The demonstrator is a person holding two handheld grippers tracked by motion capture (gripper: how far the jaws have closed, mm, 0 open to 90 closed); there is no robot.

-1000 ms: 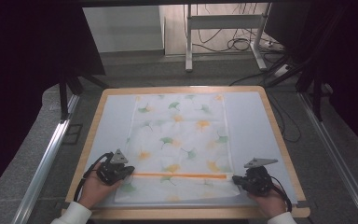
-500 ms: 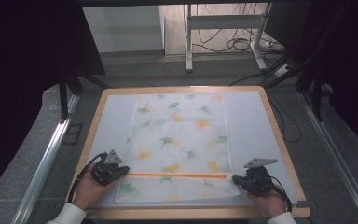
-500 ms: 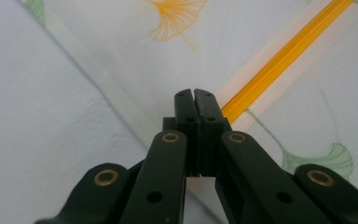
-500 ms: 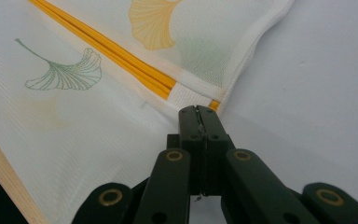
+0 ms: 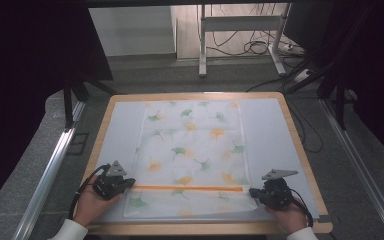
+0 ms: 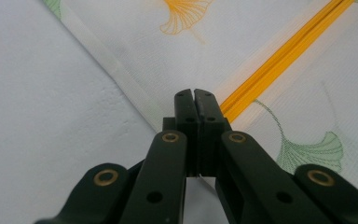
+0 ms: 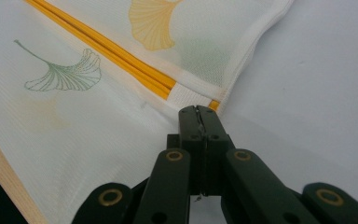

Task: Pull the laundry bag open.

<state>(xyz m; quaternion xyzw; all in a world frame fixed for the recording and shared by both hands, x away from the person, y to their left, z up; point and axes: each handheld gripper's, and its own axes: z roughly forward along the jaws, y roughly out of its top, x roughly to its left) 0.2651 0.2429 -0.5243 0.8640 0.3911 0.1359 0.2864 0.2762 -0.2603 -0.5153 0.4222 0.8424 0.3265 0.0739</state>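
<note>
Dark curtains close in the room on both sides, and beyond the wooden-edged table a metal stand and loose cables sit on the grey floor. From the high view, a pale mat covers the tabletop and on it lies a translucent zip bag printed with green and orange ginkgo leaves, spread flat in the middle of the table; its long axis runs away from the person toward the far edge, and its orange zip strip crosses it near the person's side, so the mouth end points toward the person. The left gripper sits at the strip's left end and the right gripper at its right end, each held in a hand coming up from the bottom edge. In the left gripper view, the black jaws are pressed together at the bag's side seam, just beside the end of the strip; a thin sliver of material appears between them, so they look pinched on the bag's edge. In the right gripper view, the jaws are likewise closed tight, their tips at the bag's corner where the strip ends, with a little material seemingly caught between them. As a judgement, both corners of the zip end seem secured and the bag lies smooth; lifting, folding or opening it is not yet begun.
</note>
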